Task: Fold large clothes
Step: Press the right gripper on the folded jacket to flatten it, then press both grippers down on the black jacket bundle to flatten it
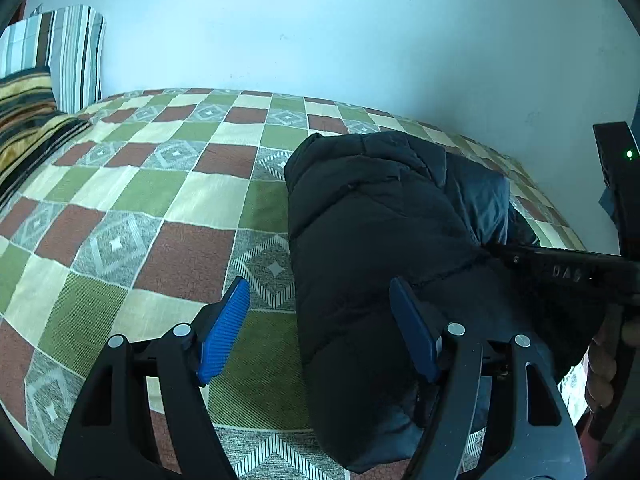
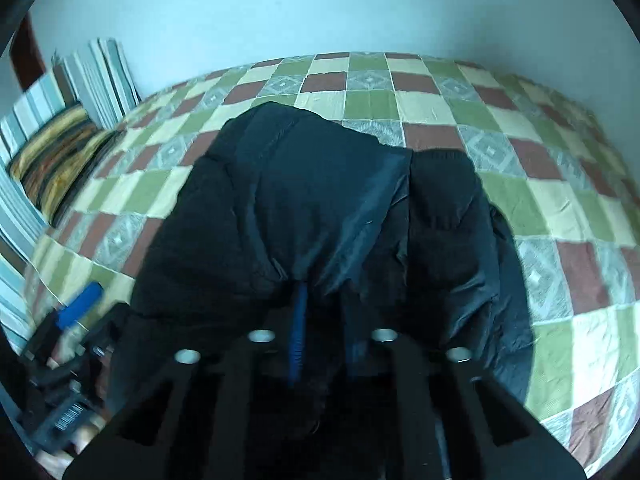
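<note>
A black puffer jacket [image 1: 384, 232] lies folded into a long bundle on the checked bedspread [image 1: 160, 184]. My left gripper [image 1: 320, 320] is open and empty, its blue pads astride the jacket's left edge, just above it. My right gripper [image 2: 326, 320] is shut on the jacket [image 2: 320, 184], with dark fabric bunched between its blue pads [image 2: 298, 332] at the near end of the bundle. The right gripper's body shows in the left wrist view [image 1: 568, 272] at the jacket's right side. The left gripper shows in the right wrist view [image 2: 78, 306] at lower left.
A striped pillow [image 1: 68, 52] and a yellow-black cushion [image 1: 28, 116] stand at the bed's left end against the pale wall [image 1: 320, 32]. Bare bedspread stretches left of the jacket. The bed's far edge meets the wall.
</note>
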Demonstrator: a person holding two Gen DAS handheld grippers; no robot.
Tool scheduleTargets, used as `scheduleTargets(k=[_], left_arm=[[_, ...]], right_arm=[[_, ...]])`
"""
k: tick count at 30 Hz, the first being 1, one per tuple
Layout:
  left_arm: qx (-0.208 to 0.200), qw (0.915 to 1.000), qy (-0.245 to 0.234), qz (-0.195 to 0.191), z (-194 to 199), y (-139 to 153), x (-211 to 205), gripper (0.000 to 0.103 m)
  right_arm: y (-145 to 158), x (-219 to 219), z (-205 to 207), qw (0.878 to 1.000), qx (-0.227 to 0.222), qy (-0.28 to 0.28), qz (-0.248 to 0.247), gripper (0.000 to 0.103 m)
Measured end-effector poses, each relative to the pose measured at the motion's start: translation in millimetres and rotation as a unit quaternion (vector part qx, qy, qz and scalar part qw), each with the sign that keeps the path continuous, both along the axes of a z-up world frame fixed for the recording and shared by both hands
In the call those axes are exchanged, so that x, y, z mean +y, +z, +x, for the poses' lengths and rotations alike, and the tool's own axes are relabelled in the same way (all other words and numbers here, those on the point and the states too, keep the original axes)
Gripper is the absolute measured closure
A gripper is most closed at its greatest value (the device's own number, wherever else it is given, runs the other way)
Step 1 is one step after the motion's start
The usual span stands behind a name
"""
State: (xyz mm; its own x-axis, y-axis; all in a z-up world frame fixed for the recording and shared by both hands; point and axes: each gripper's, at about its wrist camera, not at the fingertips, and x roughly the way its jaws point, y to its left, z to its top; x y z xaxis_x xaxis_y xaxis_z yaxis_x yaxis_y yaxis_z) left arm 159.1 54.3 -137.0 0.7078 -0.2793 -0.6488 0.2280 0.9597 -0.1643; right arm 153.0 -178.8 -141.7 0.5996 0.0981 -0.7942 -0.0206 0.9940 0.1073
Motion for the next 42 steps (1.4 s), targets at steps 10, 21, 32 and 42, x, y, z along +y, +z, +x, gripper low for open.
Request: scheduleTargets(k=[10, 21, 32, 42], left_arm=[[-0.004, 0.9999, -0.004, 0.012, 14, 0, -6, 0.031], [0.028, 0.9954, -0.086, 0.030, 26, -18, -75, 0.039], [0.035, 0.9927, -0.100, 0.059, 33, -28, -97, 0.039], [0.024, 0.9928, -0.094, 0.071, 28, -26, -101, 0.039]], right_arm=[[-5, -47, -6, 0.999, -0.001, -0.041, 0.000, 0.101], [-54, -111, 0, 0.995, 0.054, -0.086, 0.009, 0.103], [-23, -141, -22, 0.989, 0.005, -0.095, 0.112, 0.082], [-26, -99, -18, 0.995, 0.027, -0.042, 0.086, 0.051]])
